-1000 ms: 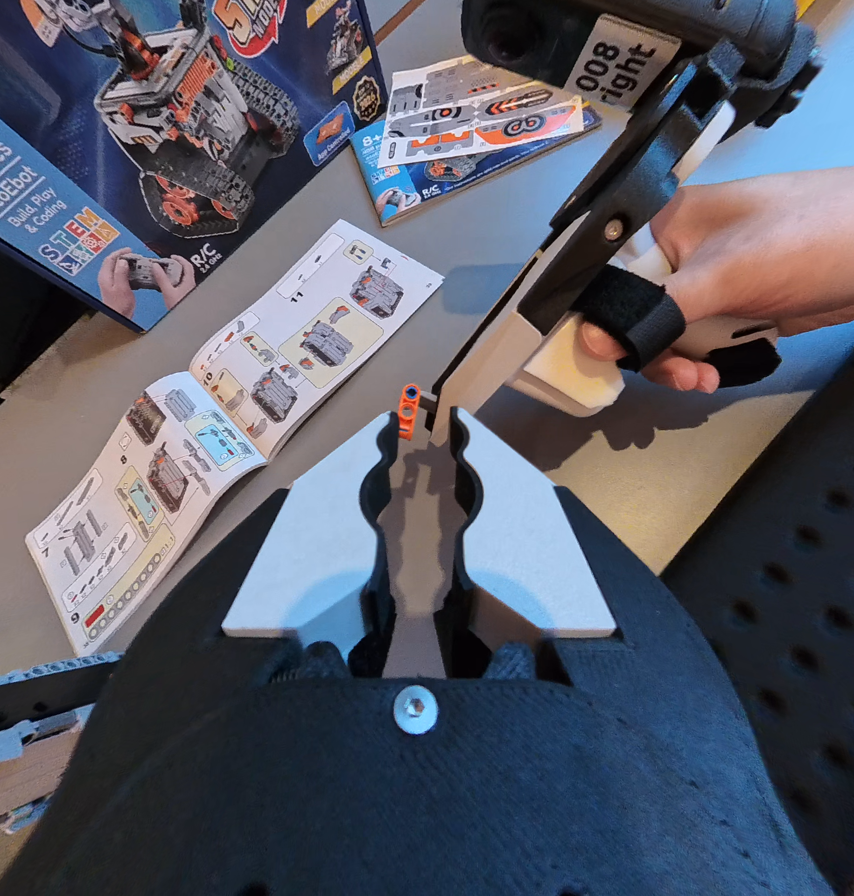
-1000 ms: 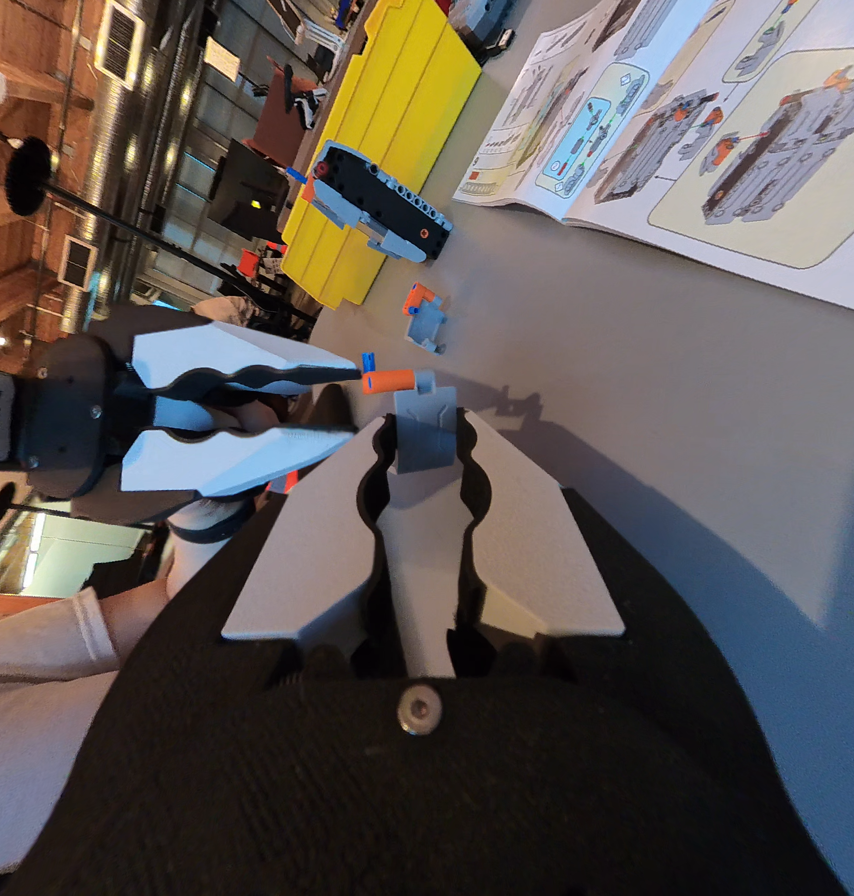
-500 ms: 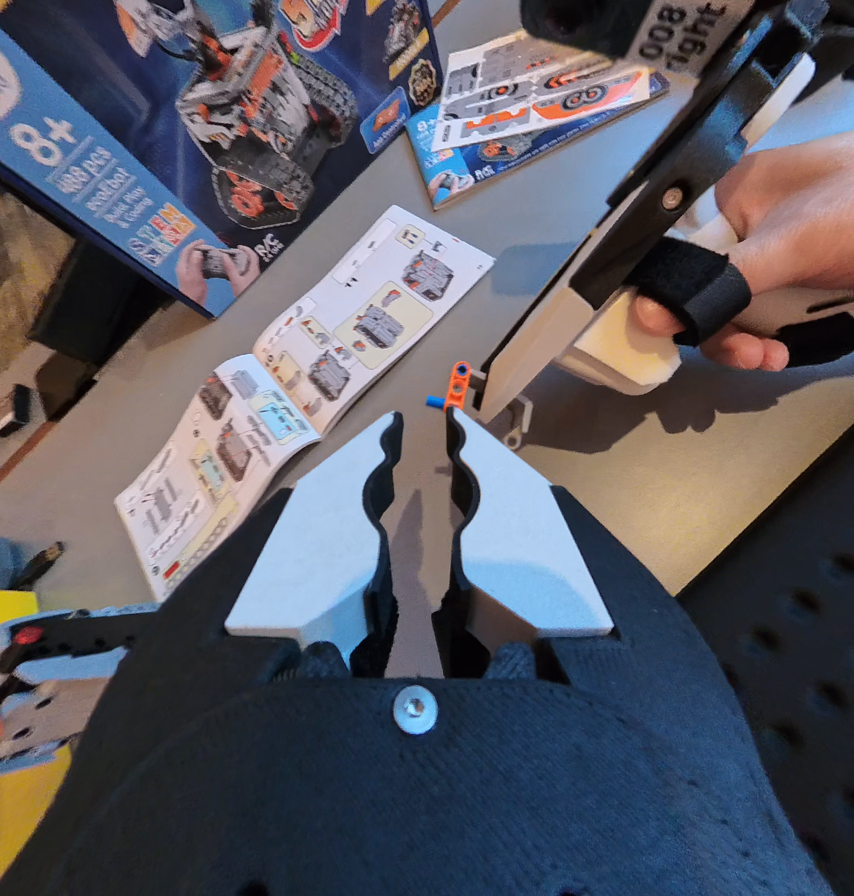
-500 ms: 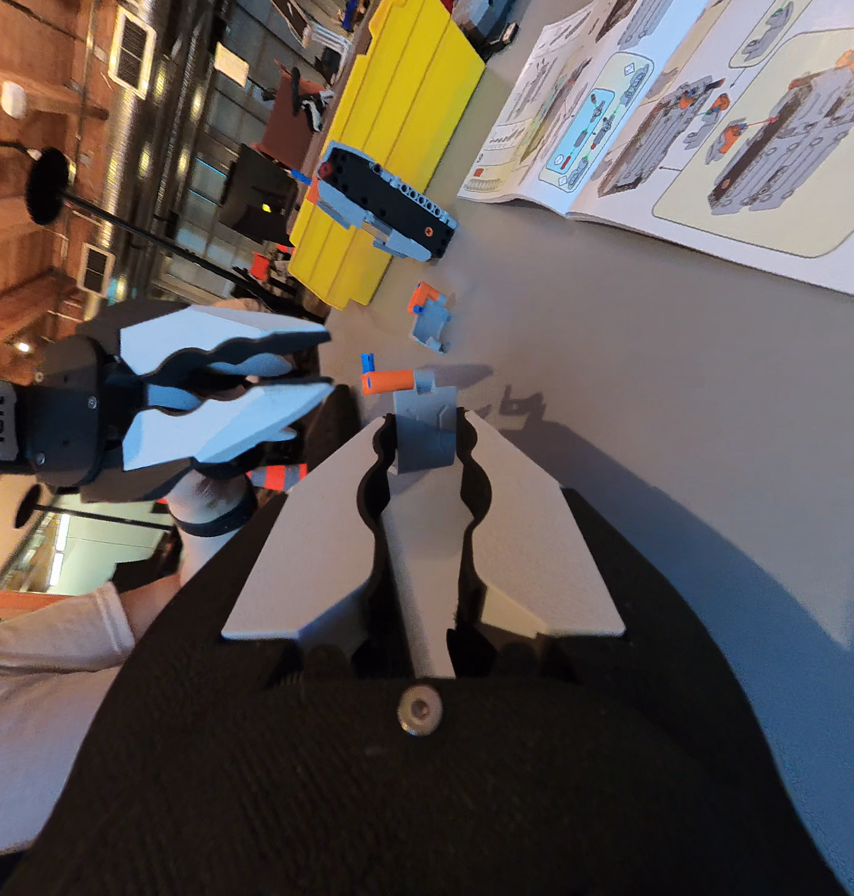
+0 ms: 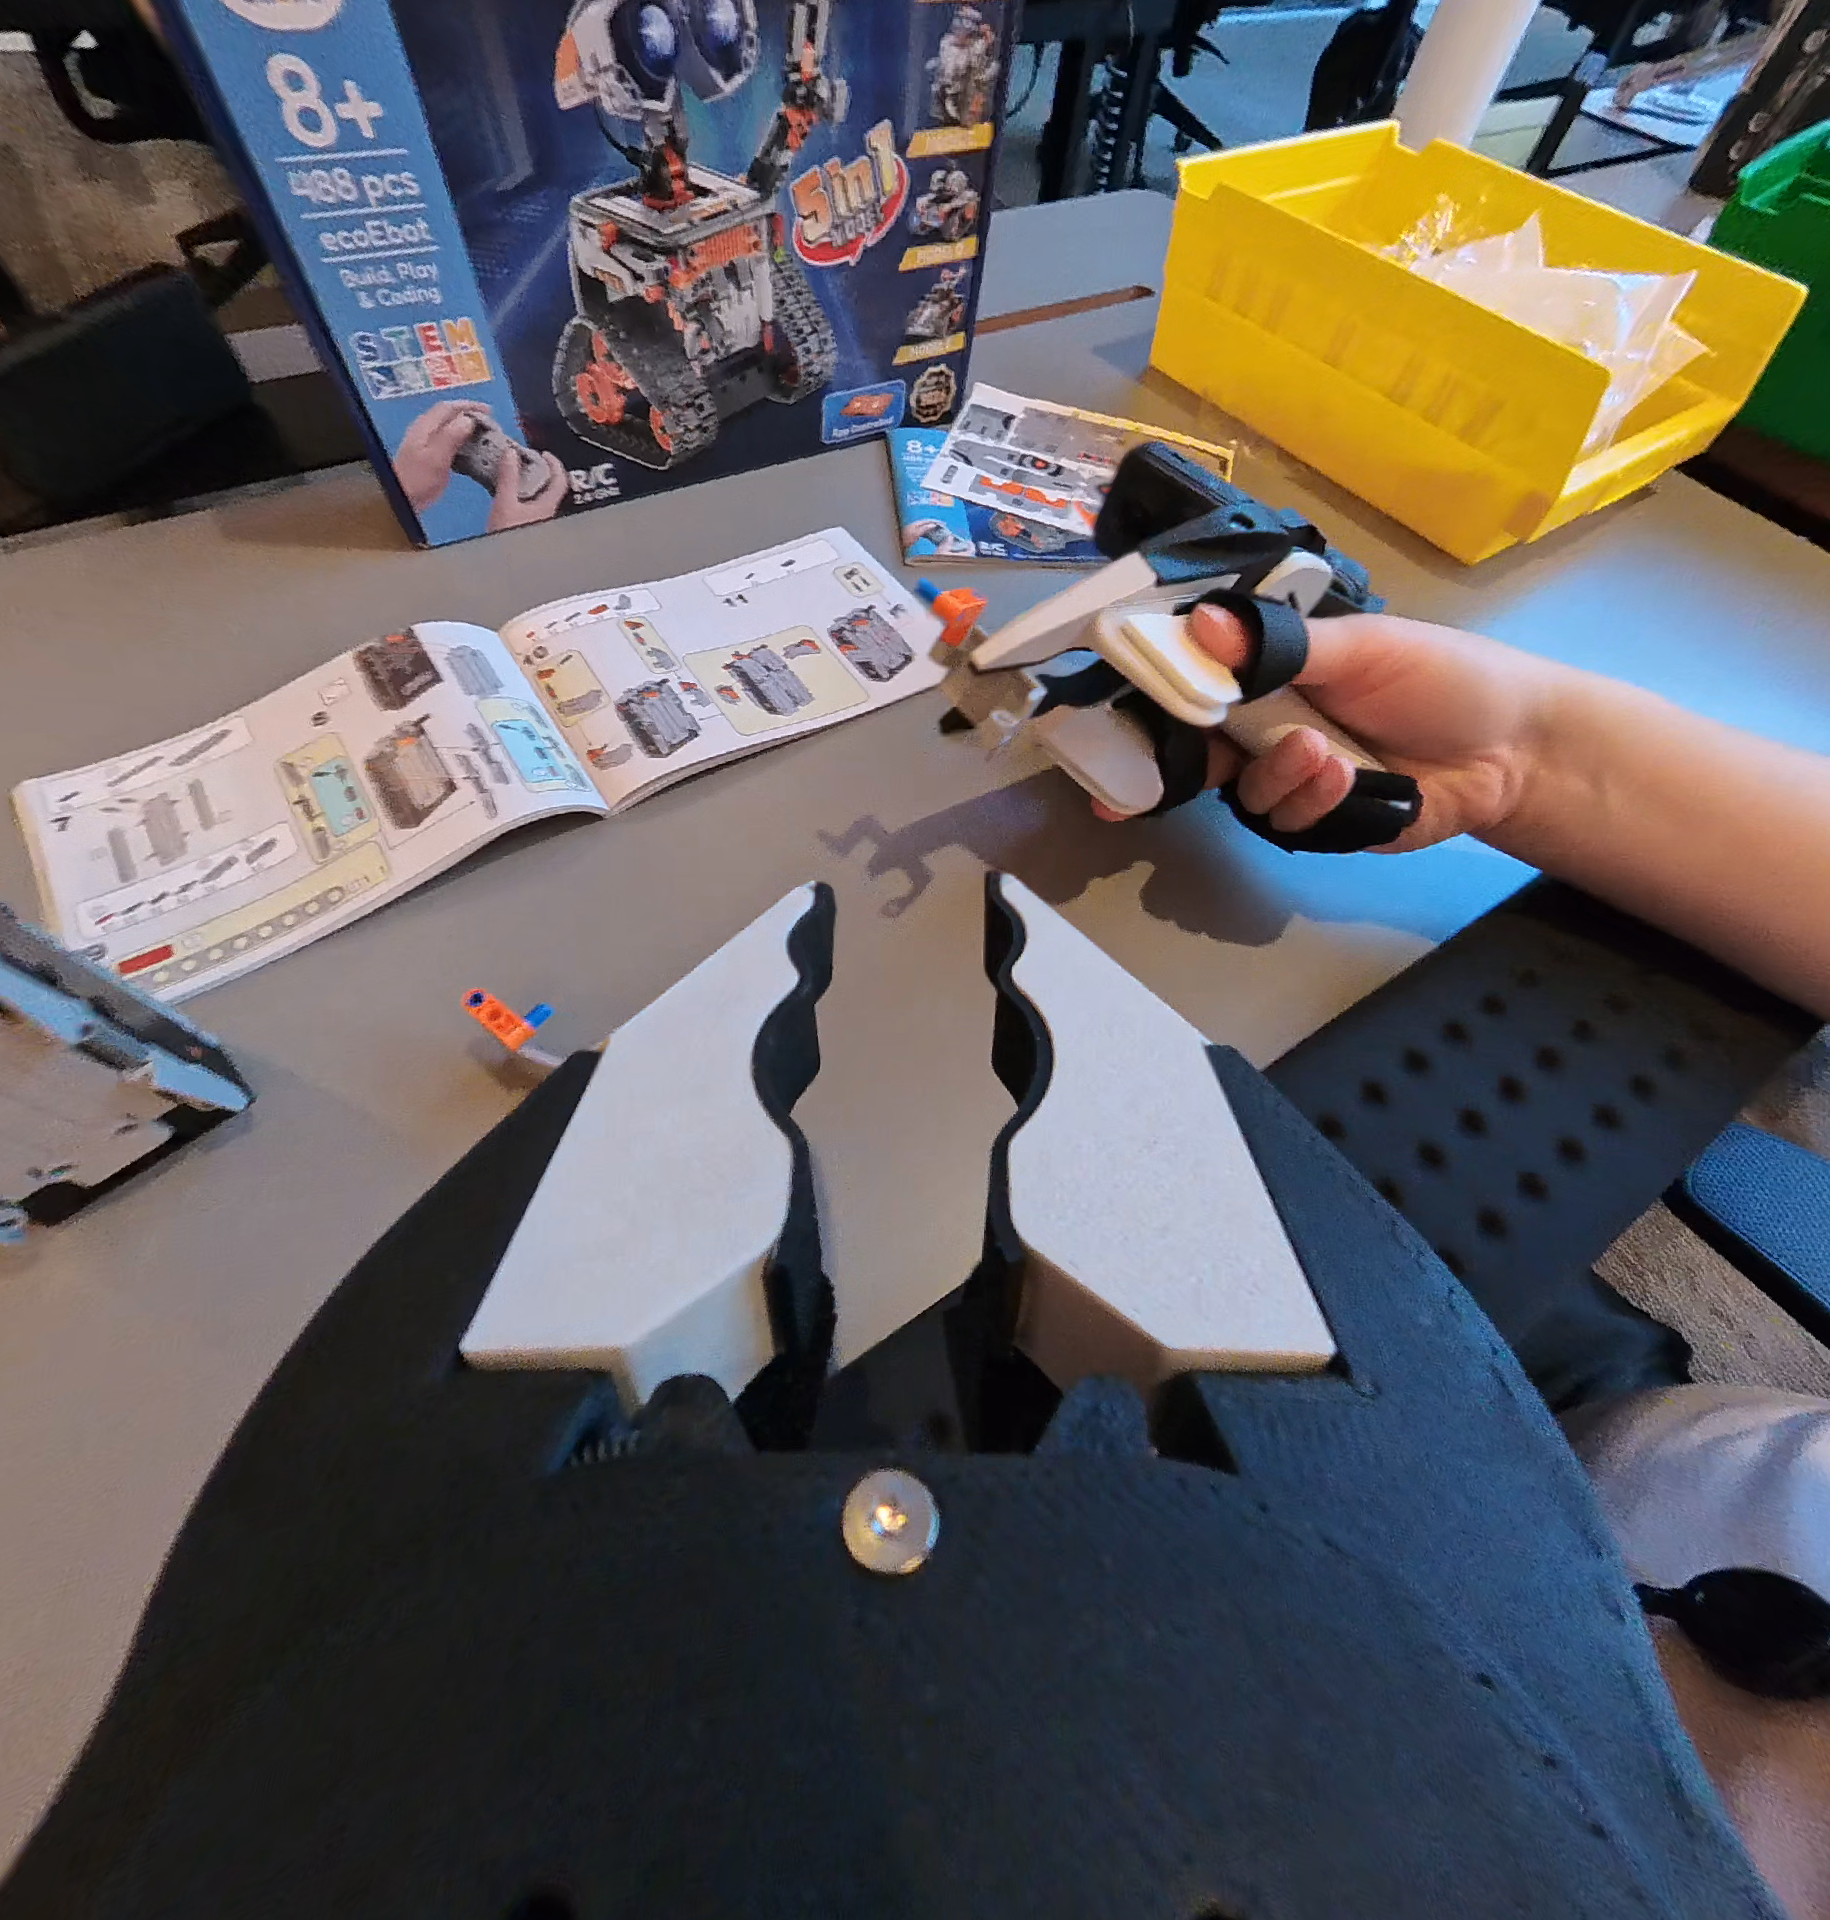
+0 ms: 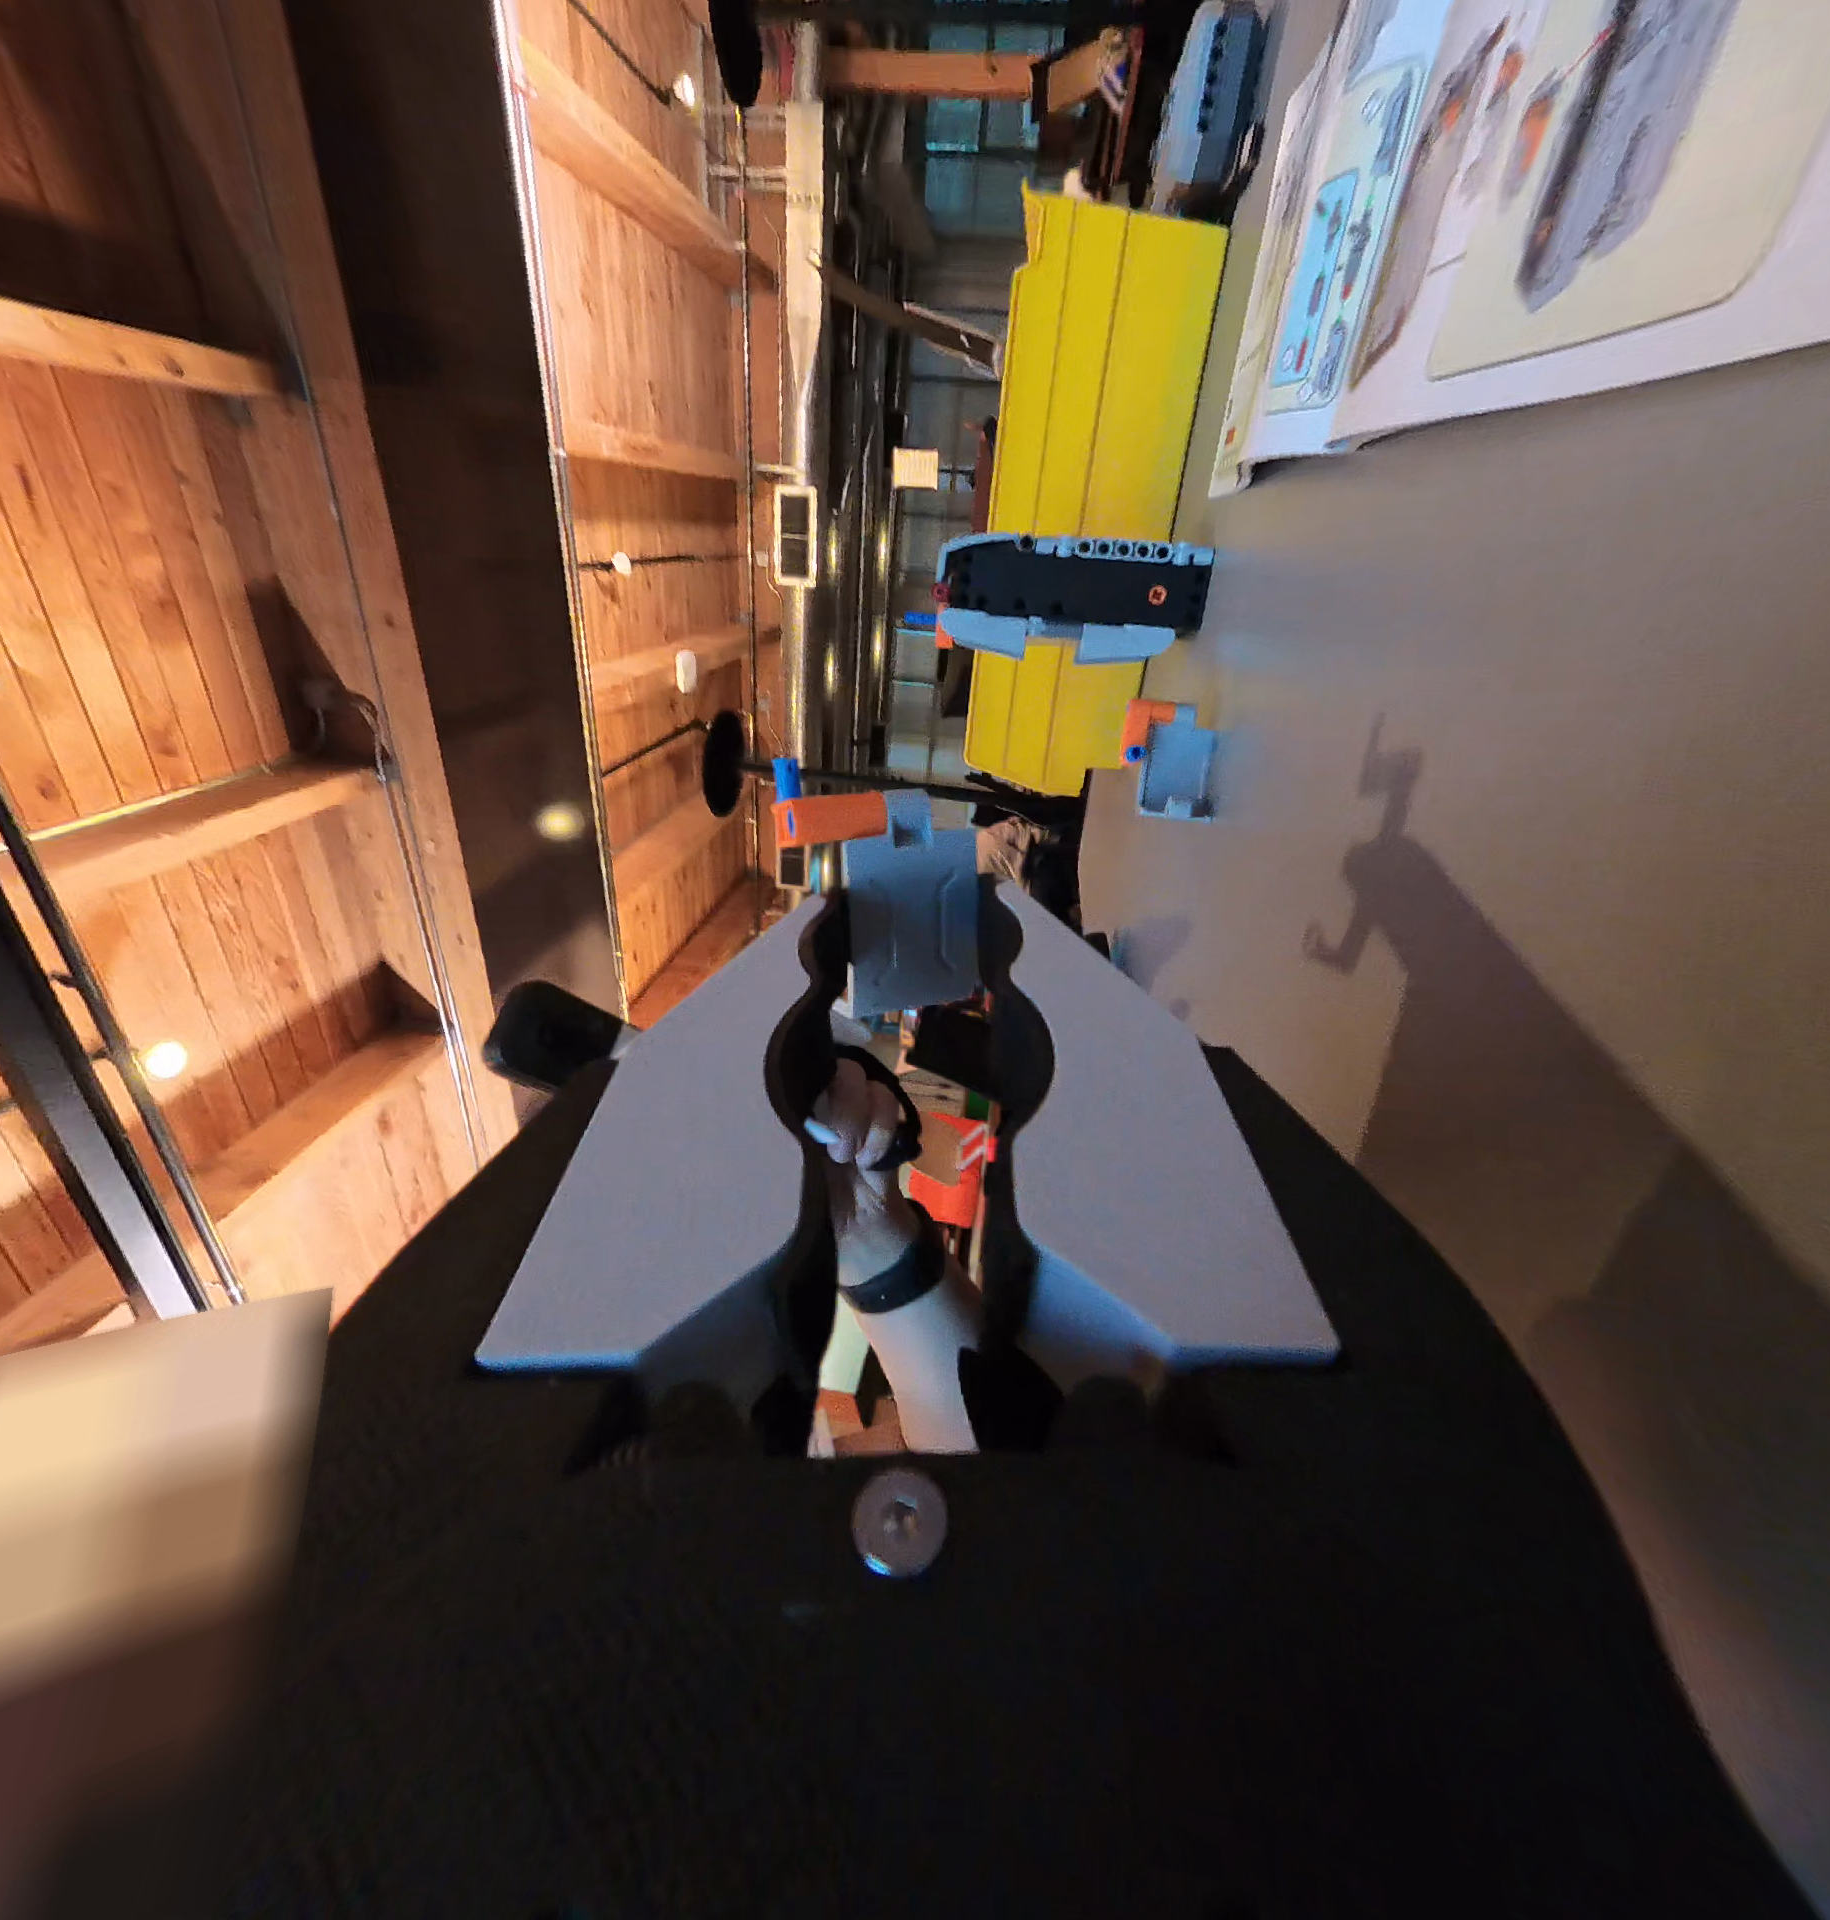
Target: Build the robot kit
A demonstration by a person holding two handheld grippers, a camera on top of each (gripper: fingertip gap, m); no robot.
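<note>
The left tongs [image 5: 906, 899] are seen parted, with nothing but bare grey worktop [image 5: 994, 1039] between their white fingers [image 5: 682, 1143]. Only in the left wrist view is the whole layout shown: the right tongs [image 5: 968, 660], gripped by a hand [image 5: 1358, 727], are held above the worktop with their tips over the edge of an open instruction booklet [image 5: 454, 748]. Behind the booklet a blue toy box [image 5: 578, 239] is stood upright, and a smaller leaflet [image 5: 1004, 478] is laid beside it.

Only in the right wrist view is the grip shown closely: the right tongs [image 6: 911, 914] are closed on a grey brick part [image 6: 906, 925], from whose far end an orange piece [image 6: 828, 819] with a blue pin [image 6: 785, 771] sticks out to one side. That view is rolled sideways, so that the worktop is seen running up its right edge.

A second small grey part with an orange connector [image 5: 500, 1018] is seen lying on the worktop just beside the left tongs; in the right wrist view it appears beyond the held part. A black and grey brick assembly [image 6: 1072, 597] is stood farther off, near a yellow bin [image 6: 1087, 478].

Another yellow bin [image 5: 1306, 343] is seen at the far corner of the worktop, with crumpled clear plastic bags [image 5: 1534, 270] inside it. A green bin [image 5: 1815, 270] is placed beyond it.

A wooden plank ceiling [image 6: 215, 623] with beams is shown in the right wrist view.
</note>
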